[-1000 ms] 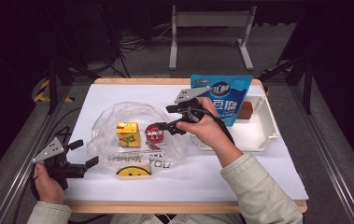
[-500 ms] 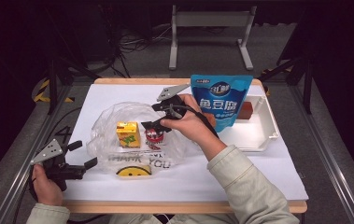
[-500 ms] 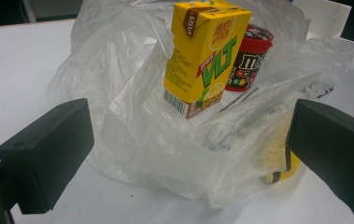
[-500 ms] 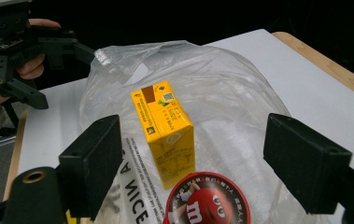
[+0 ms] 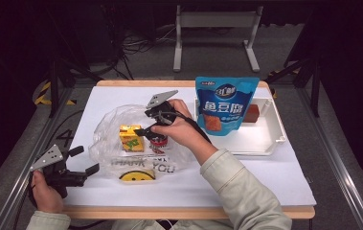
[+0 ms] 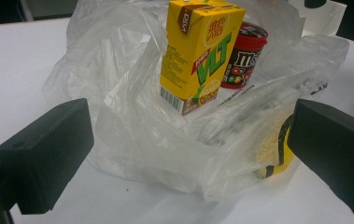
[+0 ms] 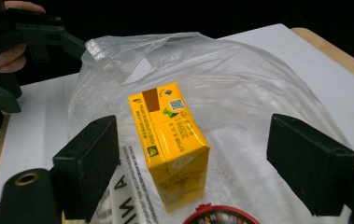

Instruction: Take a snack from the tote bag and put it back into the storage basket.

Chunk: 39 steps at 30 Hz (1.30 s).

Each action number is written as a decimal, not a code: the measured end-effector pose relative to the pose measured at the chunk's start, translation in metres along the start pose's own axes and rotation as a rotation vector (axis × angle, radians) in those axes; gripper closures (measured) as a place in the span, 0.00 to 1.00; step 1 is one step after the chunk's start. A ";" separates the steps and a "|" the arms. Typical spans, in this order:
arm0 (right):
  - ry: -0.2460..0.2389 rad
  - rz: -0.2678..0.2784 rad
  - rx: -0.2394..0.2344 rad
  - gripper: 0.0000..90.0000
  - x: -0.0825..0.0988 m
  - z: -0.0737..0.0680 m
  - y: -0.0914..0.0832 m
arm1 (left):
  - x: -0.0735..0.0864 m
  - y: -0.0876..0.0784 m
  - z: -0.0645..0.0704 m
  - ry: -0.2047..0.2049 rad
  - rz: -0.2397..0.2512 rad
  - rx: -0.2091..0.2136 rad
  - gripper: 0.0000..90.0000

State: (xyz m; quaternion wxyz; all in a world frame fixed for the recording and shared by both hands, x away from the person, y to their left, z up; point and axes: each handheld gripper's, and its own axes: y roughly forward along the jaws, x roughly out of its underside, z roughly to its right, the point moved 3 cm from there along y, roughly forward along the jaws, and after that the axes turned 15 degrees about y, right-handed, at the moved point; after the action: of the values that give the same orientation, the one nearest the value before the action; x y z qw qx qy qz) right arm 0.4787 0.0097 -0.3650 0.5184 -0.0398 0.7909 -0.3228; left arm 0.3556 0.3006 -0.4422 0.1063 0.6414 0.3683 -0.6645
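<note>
A clear plastic bag (image 5: 112, 125) printed THANK YOU lies open on the white table. Inside it stand a yellow juice box (image 5: 130, 137) and a red M&M's cup (image 5: 158, 142). My right gripper (image 5: 143, 123) hovers over the bag, open, and its jaws have just been opening wider. In the right gripper view (image 7: 198, 163) the juice box (image 7: 170, 140) sits below and between the jaws, untouched, with the cup's lid (image 7: 219, 215) at the bottom edge. My left gripper (image 5: 84, 160) rests open at the bag's near left corner. The left gripper view (image 6: 188, 158) faces the crumpled bag (image 6: 132, 140), juice box (image 6: 198, 51) and cup (image 6: 244, 56).
A blue snack pouch (image 5: 224, 105) stands upright at the left end of a white tray (image 5: 276, 134) on the right, with a small brown block (image 5: 251, 114) behind it. Metal rails run along both table sides.
My right gripper has moved left and slightly down, from beside the blue pouch to above the bag, over the cup and juice box. The left gripper has stayed put.
</note>
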 end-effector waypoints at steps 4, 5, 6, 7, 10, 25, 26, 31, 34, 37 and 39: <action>0.006 -0.007 -0.006 0.20 0.000 -0.001 0.012 | 0.000 0.001 0.000 0.003 -0.001 0.002 0.01; 0.003 -0.006 -0.010 0.20 0.000 -0.001 0.014 | 0.000 0.001 0.000 0.003 -0.001 0.004 0.01; 0.003 -0.006 -0.010 0.20 0.000 -0.001 0.014 | 0.000 0.001 0.000 0.003 -0.001 0.004 0.01; 0.003 -0.011 -0.011 0.20 0.000 -0.001 0.017 | 0.000 0.001 0.000 0.000 -0.001 0.004 0.01; 0.000 -0.034 -0.010 0.20 0.002 0.000 0.030 | -0.001 0.001 -0.001 0.000 0.002 0.005 0.01; 0.024 -0.095 -0.032 0.19 0.009 0.003 0.054 | -0.001 0.002 -0.001 -0.001 0.002 0.010 0.01; 0.018 -0.106 -0.034 0.19 0.010 0.002 0.056 | -0.001 0.002 -0.001 0.000 0.003 0.011 0.01; -0.009 -0.151 -0.043 0.22 0.011 0.000 0.058 | -0.001 0.002 0.000 0.004 0.001 0.012 0.01; -0.023 -0.164 -0.035 0.24 0.011 0.001 0.059 | -0.001 0.002 0.000 0.006 0.002 0.014 0.01; -0.036 -0.174 -0.036 0.25 0.009 0.001 0.060 | -0.001 0.002 0.000 0.001 0.003 0.015 0.01; -0.040 -0.180 -0.037 0.25 0.008 0.000 0.061 | -0.001 0.002 0.000 -0.001 0.003 0.014 0.01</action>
State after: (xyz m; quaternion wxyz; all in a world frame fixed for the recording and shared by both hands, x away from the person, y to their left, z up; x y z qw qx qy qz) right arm 0.4914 0.0542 -0.4052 0.5021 -0.1269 0.7794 -0.3528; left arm 0.3569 0.2994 -0.4422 0.1030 0.6423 0.3628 -0.6673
